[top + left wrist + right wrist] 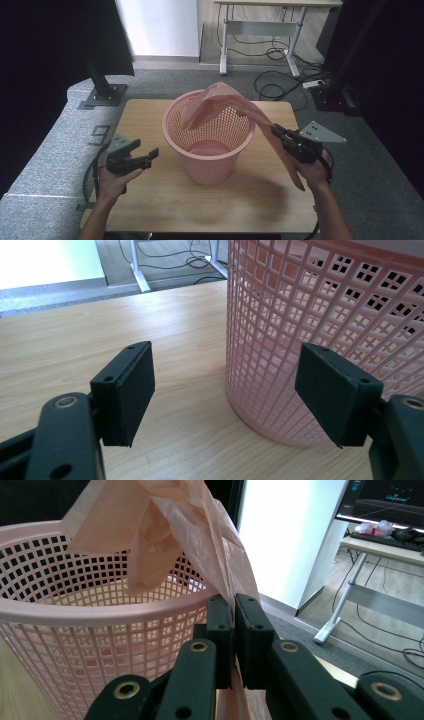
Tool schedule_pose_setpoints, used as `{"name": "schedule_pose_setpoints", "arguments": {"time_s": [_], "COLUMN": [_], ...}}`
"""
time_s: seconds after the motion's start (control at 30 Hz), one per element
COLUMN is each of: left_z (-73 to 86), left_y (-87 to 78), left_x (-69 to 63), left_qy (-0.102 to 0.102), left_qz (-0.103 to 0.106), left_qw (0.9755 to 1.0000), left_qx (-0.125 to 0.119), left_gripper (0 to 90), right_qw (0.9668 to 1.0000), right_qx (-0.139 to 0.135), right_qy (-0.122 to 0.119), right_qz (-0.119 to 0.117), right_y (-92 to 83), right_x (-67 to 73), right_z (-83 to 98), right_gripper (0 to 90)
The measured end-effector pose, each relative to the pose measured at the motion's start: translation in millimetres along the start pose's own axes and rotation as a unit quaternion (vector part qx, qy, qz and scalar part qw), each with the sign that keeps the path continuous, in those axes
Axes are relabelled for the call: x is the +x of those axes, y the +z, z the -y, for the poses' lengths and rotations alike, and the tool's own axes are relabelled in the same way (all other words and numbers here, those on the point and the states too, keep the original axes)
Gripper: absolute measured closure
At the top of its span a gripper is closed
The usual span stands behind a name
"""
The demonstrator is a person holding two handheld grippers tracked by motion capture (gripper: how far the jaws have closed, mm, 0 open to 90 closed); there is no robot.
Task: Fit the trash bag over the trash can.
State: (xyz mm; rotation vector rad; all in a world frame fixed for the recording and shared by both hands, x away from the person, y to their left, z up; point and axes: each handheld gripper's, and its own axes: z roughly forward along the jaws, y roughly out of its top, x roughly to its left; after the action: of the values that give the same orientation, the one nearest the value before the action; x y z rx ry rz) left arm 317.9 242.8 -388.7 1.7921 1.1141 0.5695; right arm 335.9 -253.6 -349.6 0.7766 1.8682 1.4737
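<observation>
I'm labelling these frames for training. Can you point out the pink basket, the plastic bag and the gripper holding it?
pink basket [172, 141]: high view, on its near-left rim.
plastic bag [165, 540]: right gripper view, on the crumpled part hanging above the basket.
right gripper [276, 131]: high view, at the jaw tips clamping the bag.

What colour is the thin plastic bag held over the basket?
The thin plastic bag is translucent pale pink, close to the lattice basket; clearest in the right gripper view.

bag [220, 102] – thin pink plastic, crumpled, draped over rim | basket [207, 150] – pink lattice, upright, mid-table
</observation>
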Motion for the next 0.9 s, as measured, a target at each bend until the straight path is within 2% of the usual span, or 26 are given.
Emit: {"name": "schedule_pose_setpoints", "arguments": {"time_s": [0.13,0.3,0.37,0.47,0.53,0.6,0.63,0.7,0.77,0.9], "left_z": [0.4,1.7,2.4,3.4,3.7,3.3,3.0,2.6,2.6,3.5], "left_y": [0.2,-1.3,-1.8,-2.1,-2.2,-2.4,-2.4,-1.7,-0.7,1.5], "left_x": [0.9,3.1,4.4,5.2,5.1,4.8,4.4,3.6,2.8,1.9], "left_qy": [-0.004,-0.007,-0.009,-0.009,-0.010,-0.011,-0.010,-0.008,-0.005,-0.002], "left_qz": [-0.001,-0.005,-0.005,-0.006,-0.006,-0.003,-0.002,0.001,0.003,0.003], "left_qw": [1.0000,1.0000,0.9999,0.9999,0.9999,0.9999,0.9999,1.0000,1.0000,1.0000], "left_qx": [-0.002,-0.005,-0.005,-0.005,-0.005,-0.005,-0.006,-0.006,-0.004,-0.001], "left_gripper": [23.9,24.1,24.2,24.2,24.2,24.3,24.3,24.3,24.3,24.2], "right_qw": [0.9999,0.9998,0.9997,0.9995,0.9993,0.9991,0.9992,0.9991,0.9979,0.9965], "right_qx": [-0.008,-0.012,-0.010,-0.012,-0.013,-0.014,-0.014,0.000,0.012,0.039], "right_qy": [0.010,0.004,0.002,0.013,0.018,0.027,0.031,0.042,0.063,0.074], "right_qz": [-0.004,-0.018,-0.022,-0.027,-0.031,-0.031,-0.022,-0.002,0.000,0.010], "right_y": [5.5,14.0,14.2,12.2,10.9,8.8,7.2,1.8,-4.8,-10.9], "right_x": [0.5,4.9,6.0,6.1,7.1,10.0,12.0,15.9,19.2,27.7], "right_z": [1.1,5.3,6.9,9.3,12.4,16.9,19.7,25.7,32.7,47.1], "right_gripper": [82.9,82.3,82.3,81.2,74.2,56.9,46.7,37.2,33.3,28.2]}}
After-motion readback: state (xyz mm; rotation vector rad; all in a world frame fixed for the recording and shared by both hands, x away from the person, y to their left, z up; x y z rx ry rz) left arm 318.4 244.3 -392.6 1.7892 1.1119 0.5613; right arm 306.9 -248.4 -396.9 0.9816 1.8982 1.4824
